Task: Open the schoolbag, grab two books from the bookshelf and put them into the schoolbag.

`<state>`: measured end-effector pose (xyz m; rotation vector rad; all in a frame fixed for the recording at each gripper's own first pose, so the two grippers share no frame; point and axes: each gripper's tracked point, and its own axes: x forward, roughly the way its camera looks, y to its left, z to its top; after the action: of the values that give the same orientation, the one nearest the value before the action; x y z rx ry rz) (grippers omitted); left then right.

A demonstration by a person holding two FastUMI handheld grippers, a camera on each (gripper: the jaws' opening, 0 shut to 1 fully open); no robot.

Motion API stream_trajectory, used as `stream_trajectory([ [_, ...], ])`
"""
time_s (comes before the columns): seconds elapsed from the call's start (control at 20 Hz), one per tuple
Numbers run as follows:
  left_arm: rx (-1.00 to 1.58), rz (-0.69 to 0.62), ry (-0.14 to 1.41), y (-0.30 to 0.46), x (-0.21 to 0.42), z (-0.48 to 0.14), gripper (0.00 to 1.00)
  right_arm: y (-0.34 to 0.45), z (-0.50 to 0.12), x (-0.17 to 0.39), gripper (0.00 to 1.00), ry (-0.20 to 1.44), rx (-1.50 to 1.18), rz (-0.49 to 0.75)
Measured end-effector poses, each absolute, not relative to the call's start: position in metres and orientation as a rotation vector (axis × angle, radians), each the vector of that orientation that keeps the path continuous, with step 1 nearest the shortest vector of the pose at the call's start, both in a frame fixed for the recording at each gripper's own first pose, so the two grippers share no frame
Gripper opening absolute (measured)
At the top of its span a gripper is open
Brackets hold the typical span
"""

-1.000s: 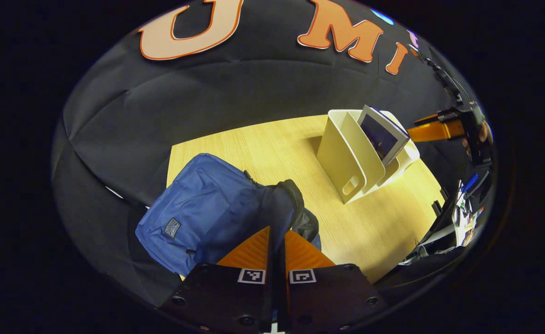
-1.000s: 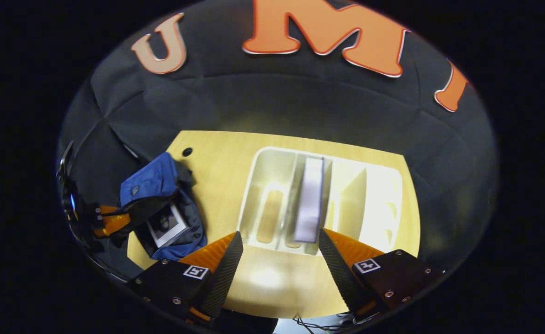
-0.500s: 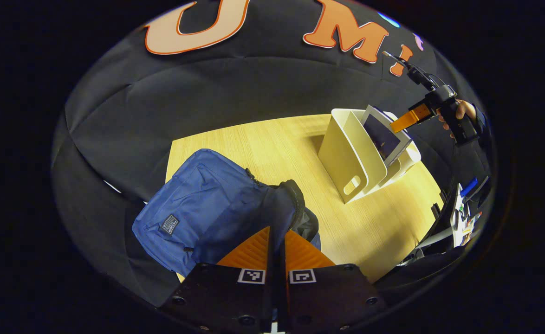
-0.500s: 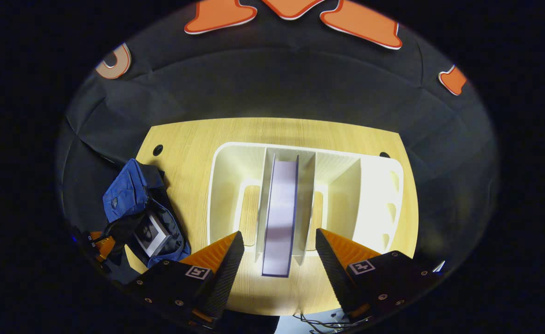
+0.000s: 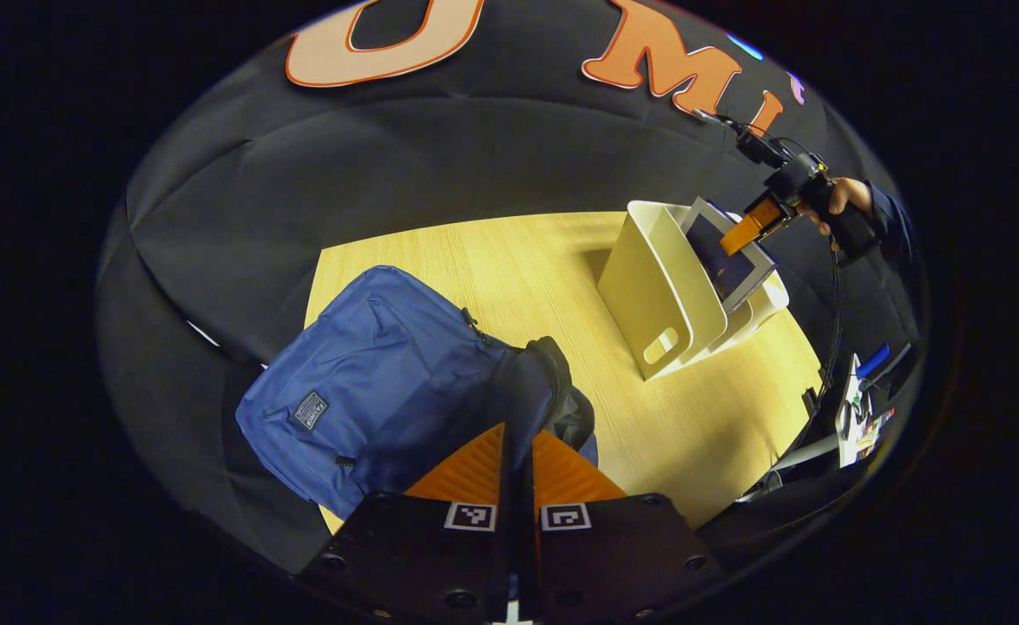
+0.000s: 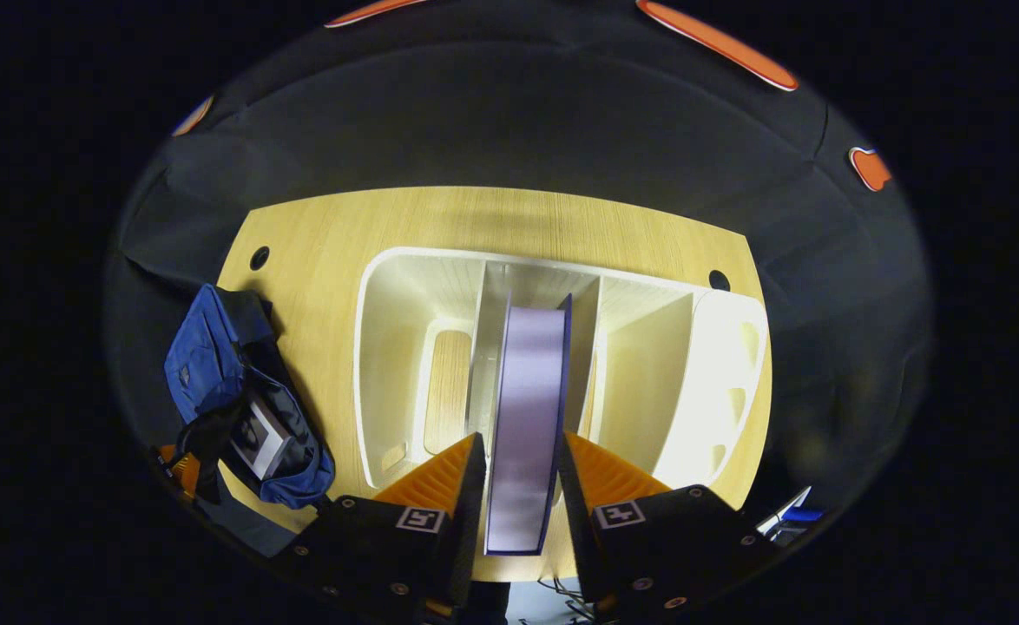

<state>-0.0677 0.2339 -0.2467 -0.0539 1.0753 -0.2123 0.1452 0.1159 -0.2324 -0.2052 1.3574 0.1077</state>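
While left tongs (image 5: 518, 447) pinch the schoolbag (image 5: 388, 391), right tongs (image 6: 518, 469) seemingly grip the book (image 6: 525, 417).

schoolbag (image 6: 214, 365) partly cut off, inner book (image 6: 258, 437) half hidden

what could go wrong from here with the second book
The right gripper straddles the book in the bookshelf's narrow middle slot; lifting askew could drag it against the dividers. The schoolbag already holds one book, and its opening, pinched open by the left gripper, looks tight.
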Motion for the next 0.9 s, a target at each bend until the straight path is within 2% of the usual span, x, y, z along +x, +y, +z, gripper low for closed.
stream_trajectory([
  [0.05, -0.054, -0.214, 1.076, 0.235, -0.068, -0.248, 0.05, 0.118, -0.233, 0.145, 0.53, 1.365, -0.203, 0.100],
  [0.1, -0.055, -0.213, 1.077, 0.236, -0.068, -0.249, 0.05, 0.123, -0.233, 0.145, 0.40, 1.371, -0.196, 0.106],
  [0.4, -0.066, -0.215, 1.074, 0.238, -0.067, -0.251, 0.05, 0.122, -0.219, 0.136, 0.30, 1.408, -0.149, 0.099],
  [0.9, -0.052, -0.234, 1.072, 0.236, -0.067, -0.251, 0.05, 0.098, -0.110, 0.113, 0.28, 1.288, -0.028, 0.108],
])
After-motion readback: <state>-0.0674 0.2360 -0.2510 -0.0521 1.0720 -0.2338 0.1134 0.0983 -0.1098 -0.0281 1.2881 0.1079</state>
